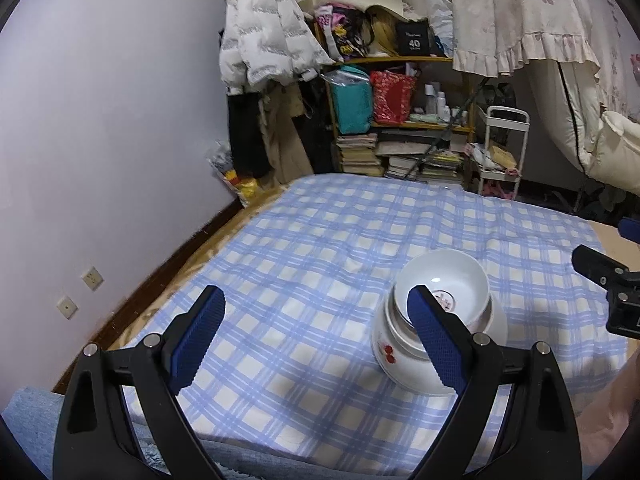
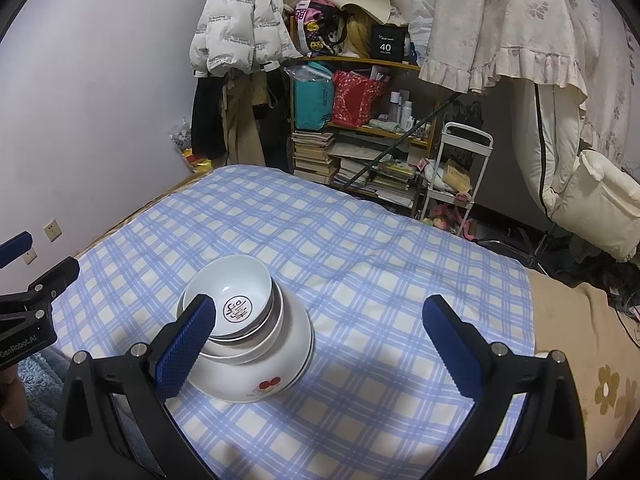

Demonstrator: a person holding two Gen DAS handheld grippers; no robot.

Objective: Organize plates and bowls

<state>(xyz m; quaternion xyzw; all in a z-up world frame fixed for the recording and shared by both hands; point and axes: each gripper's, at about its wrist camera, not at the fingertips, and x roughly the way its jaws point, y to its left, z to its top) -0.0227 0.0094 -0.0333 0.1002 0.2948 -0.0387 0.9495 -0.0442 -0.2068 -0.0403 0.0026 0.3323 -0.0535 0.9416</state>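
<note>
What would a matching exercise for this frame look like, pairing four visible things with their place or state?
Things:
1. top bowl
2. big bowl with cherry print
3. left gripper
4. white trolley

Places or states:
A. standing on the floor beyond the checked cloth
B. at the bottom of the stack, resting on the cloth
C. nested highest in the stack, a round mark inside it
D. jaws wide apart, holding nothing

Pairs: 1-C, 2-B, 3-D, 4-A
</note>
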